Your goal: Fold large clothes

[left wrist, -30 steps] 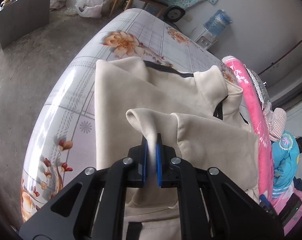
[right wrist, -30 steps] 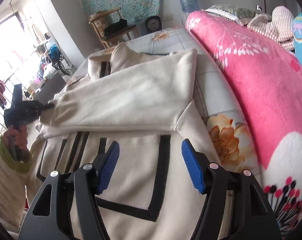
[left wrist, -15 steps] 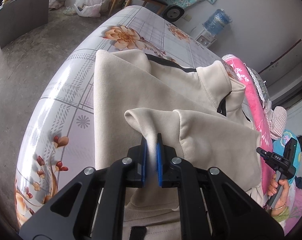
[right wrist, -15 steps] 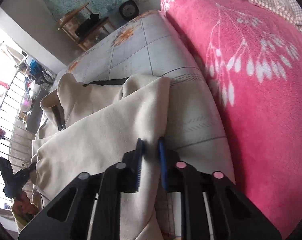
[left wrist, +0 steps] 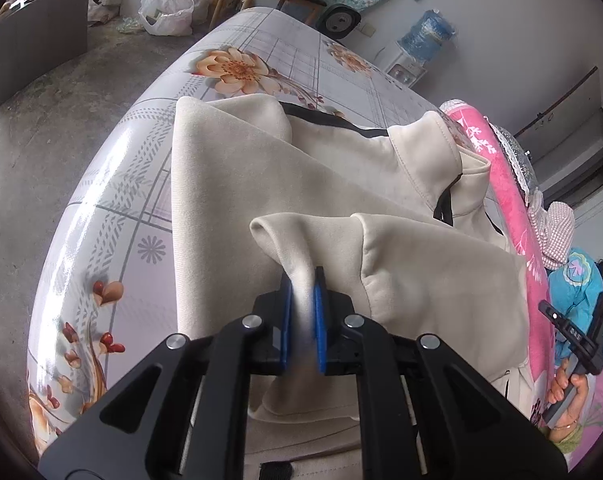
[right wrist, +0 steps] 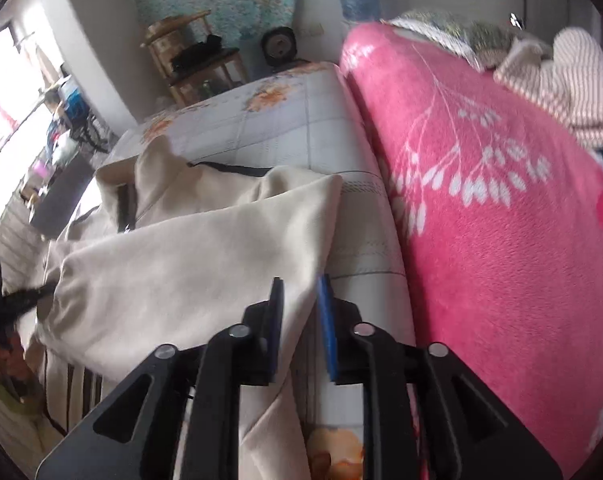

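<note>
Cream jacket on floral bed, both grippers at the folded sleeve.

Versus 0.5 s ago: right gripper (right wrist: 300,312) jaws have parted slightly, now narrowly open astride the sleeve's right fold edge, cloth between the pads, no firm pinch evident; view more level and motion-blurred. Left gripper (left wrist: 302,312) unchanged: blue-padded jaws closed tight on the sleeve cuff (left wrist: 285,240), which rises in a soft peaked ridge. Jacket (left wrist: 229,184) is matte, suede-like cream fabric with black trim and stand-up collar, lying on the bed (left wrist: 113,184), whose glossy cover shows a grey grid and orange flowers. Sleeve lies across the jacket body, spanning from left jaws to right jaws. Fleecy pink blanket (right wrist: 501,220) with white sprig print lies just right of the jacket.
</note>
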Demonstrator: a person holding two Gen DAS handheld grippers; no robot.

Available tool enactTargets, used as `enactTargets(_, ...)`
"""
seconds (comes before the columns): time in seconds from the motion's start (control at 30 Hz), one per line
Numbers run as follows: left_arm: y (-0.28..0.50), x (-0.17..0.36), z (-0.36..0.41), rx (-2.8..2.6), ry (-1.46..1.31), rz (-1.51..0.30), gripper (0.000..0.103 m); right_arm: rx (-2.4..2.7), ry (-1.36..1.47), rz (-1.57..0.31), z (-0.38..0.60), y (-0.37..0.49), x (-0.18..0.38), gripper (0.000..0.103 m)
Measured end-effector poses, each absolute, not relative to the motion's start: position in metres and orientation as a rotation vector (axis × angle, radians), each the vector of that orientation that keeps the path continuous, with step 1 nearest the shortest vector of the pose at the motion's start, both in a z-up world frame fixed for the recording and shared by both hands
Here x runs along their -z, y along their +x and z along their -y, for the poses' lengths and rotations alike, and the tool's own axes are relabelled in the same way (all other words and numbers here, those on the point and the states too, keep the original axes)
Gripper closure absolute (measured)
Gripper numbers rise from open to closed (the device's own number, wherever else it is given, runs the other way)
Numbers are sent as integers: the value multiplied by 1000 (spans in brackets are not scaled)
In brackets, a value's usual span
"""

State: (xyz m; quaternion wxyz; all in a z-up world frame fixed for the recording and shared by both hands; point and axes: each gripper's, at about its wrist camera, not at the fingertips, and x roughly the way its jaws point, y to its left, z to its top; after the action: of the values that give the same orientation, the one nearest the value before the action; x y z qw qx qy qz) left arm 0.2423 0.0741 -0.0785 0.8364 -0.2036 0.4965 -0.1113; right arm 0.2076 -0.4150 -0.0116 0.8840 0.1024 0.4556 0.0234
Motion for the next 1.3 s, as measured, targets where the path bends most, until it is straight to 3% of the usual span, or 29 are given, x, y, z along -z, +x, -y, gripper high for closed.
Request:
enactTargets(0.03, 243, 79, -74, 236, -434, -1053, 93, -87, 156, -941, 405, 194, 5, 57)
enactTargets(0.13, 244, 80, -74, 231, -435, -1054, 93, -198, -40, -968, 376, 158, 3, 47)
enactTargets(0.27, 243, 80, -75, 228, -438, -1052, 93, -179, -310, -1067, 347, 133, 37, 46)
enactTargets(0.3, 243, 80, -75, 227, -440, -1050, 93, -147, -347, -1081, 345, 132, 45, 55)
enactTargets(0.33, 243, 80, -74, 228, -440, -1046, 94, -124, -362, -1084, 346, 131, 50, 81)
enactTargets(0.37, 242, 79, -74, 229, -440, -1044, 94, -108, -342, -1078, 349, 131, 49, 94)
enactTargets(0.5, 232, 67, -76, 253, -449, -1006, 95, -36, -233, -994, 371, 127, 26, 97)
enactTargets(0.73, 233, 82, -76, 236, -455, -1034, 94, -20, -161, -1016, 386, 126, 47, 97)
enactTargets(0.8, 233, 81, -77, 236, -452, -1022, 92, -26, -157, -1014, 386, 124, 42, 91)
enactTargets(0.93, 229, 77, -82, 234, -444, -1008, 85, -10, -191, -1015, 391, 108, 34, 63)
enactTargets(1.03, 221, 66, -92, 197, -444, -965, 83, -20, -177, -984, 397, 91, 18, 53)
enactTargets(1.17, 209, 38, -90, 218, -410, -868, 83, -51, -86, -904, 405, 83, -10, 51)
enactTargets(1.3, 209, 28, -54, 349, -343, -886, 83, -147, 92, -828, 400, 107, -24, 51)
